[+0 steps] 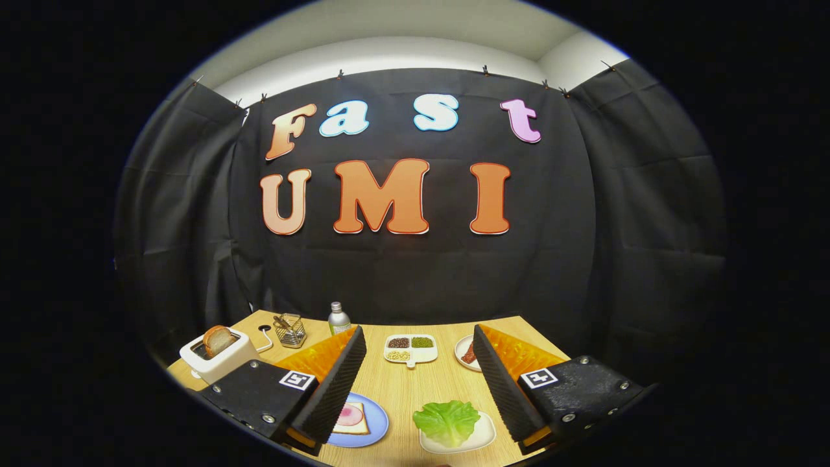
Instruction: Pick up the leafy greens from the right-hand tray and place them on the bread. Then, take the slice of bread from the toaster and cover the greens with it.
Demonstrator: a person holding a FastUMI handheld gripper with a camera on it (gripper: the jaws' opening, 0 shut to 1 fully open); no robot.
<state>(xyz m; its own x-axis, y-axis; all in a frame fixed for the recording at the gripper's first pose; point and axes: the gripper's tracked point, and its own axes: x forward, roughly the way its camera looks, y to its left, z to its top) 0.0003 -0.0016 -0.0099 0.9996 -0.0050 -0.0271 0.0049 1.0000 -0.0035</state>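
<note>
The gripper is held above the wooden table with its two fingers spread wide apart and nothing between their pads. The leafy greens lie on a small white tray low in the frame, between the fingers and nearer the right one, while the bread with a pink slice on it sits on a blue plate at lower left, partly behind the left finger. The white toaster with a slice of bread sticking up from its slot stands at the left, beyond the left finger.

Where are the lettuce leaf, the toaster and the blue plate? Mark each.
lettuce leaf [447, 421], gripper view, middle of the leaf.
toaster [217, 364], gripper view, white front wall.
blue plate [378, 425], gripper view, bare rim beside the bread.
</note>
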